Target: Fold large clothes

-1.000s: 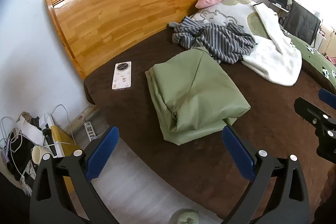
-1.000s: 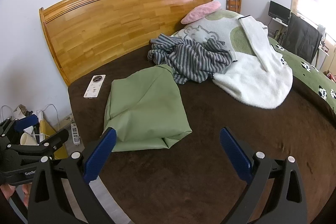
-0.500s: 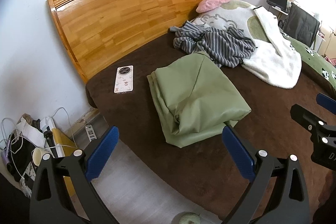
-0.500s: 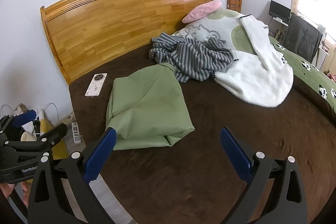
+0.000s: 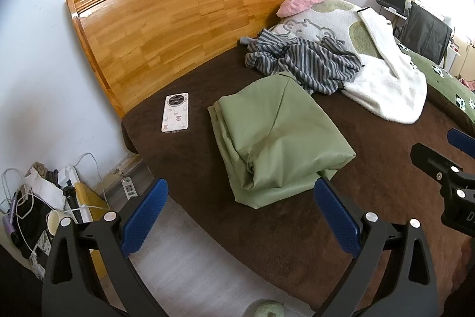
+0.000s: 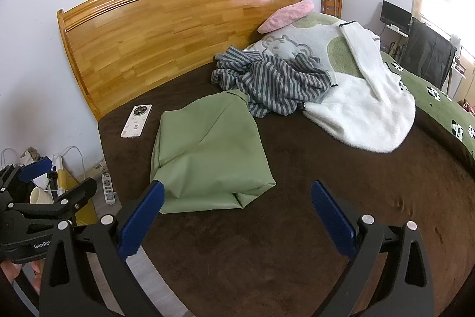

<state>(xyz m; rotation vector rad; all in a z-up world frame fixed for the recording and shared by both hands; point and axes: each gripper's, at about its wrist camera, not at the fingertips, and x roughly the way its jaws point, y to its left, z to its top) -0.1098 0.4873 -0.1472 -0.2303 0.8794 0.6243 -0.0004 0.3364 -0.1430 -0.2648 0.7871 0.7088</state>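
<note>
Two grippers hang over the near edge of the bed, both with jaws spread wide and nothing between them: the left gripper (image 5: 239, 216) over the bed's near left corner, the right gripper (image 6: 236, 217) beside it, over bare blanket. Both stand short of the cloth, which suggests a pause between garments.

The folded pale-green fabric garment (image 5: 276, 135) lies just beyond the left gripper, flat on the dark brown bed blanket (image 6: 297, 228), near the bed's left edge. Its near hem bulges loosely, so the fold looks rough, not pressed.

A white patterned phone (image 5: 175, 112) lies left of it, apart, close to the edge. Open blanket to the right gives working room.

Farther off, a crumpled grey-striped garment (image 6: 273, 82) touches the green one's far corner, likely next for folding, resting against a white fleece blanket (image 6: 362, 109).
</note>
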